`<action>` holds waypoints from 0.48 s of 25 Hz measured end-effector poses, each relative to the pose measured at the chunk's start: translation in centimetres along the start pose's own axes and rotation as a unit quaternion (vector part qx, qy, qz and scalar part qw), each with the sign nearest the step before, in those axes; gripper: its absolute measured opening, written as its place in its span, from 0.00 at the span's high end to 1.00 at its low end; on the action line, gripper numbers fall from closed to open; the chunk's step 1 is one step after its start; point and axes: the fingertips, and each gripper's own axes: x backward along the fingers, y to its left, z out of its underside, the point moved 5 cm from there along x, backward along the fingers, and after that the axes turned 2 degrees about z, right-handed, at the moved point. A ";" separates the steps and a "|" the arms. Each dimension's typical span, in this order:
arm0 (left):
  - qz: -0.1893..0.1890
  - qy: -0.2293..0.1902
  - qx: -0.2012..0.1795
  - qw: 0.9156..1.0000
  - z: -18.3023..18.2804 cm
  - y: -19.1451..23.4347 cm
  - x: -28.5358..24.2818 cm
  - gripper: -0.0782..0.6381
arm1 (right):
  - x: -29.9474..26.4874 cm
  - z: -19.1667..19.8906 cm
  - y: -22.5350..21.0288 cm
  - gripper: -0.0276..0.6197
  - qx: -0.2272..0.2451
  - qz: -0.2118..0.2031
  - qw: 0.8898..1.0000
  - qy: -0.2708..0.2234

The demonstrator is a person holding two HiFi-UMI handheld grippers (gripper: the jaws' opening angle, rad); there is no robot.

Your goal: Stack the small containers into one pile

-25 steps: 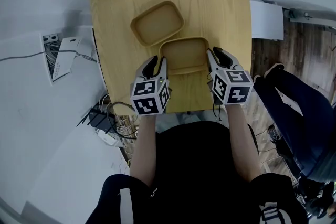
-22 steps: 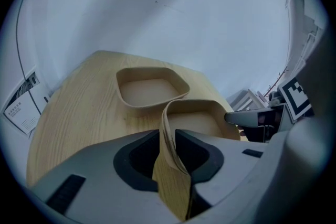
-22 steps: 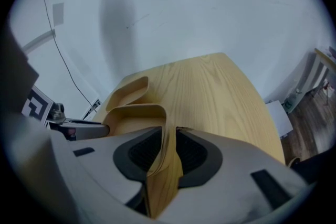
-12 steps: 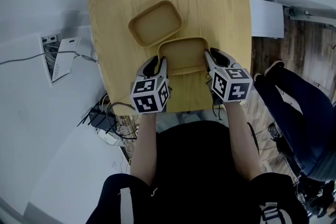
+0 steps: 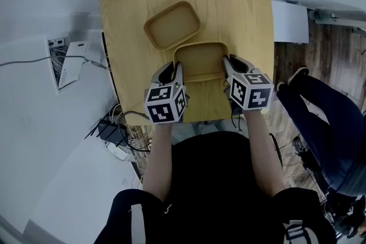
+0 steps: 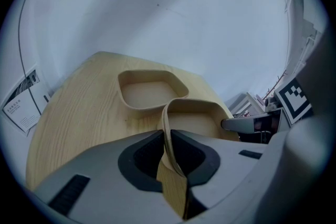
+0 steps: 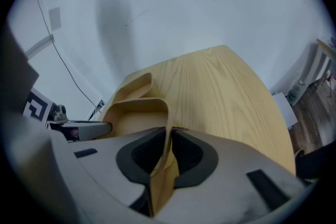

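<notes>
My left claw (image 5: 172, 70) has just closed its jaws on the left wall of the nearer tan shallow round-cornered container (image 5: 200, 59) at the frame's centre; a second ago they stood wider apart.

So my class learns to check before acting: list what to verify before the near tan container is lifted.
1. Left claw gripping left rim of near tan rounded-rectangular shallow container: ok; jaws have just been closing, rim between them.
2. Right claw pinching its right rim: ok.
3. Far matching tan container open side up, empty: ok.
4. The two containers apart at their corners: cannot tell.
</notes>
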 end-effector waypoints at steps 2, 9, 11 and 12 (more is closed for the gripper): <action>0.000 -0.008 -0.003 1.000 -0.3 0.1 0.6 0.82 | 0.4 -0.3 0.6 0.89 0.003 -0.001 1.000 -0.009; -0.001 -0.043 -0.017 0.999 -1.7 0.6 3.7 0.81 | 1.7 -1.6 3.1 0.90 0.011 -0.005 0.999 -0.047; 0.000 -0.055 -0.018 0.998 -2.1 0.8 4.7 0.81 | 2.3 -2.2 3.9 0.90 0.017 -0.007 0.998 -0.059; 0.000 -0.061 -0.018 0.998 -2.3 0.8 5.3 0.81 | 2.6 -2.5 4.4 0.90 0.021 -0.008 0.998 -0.065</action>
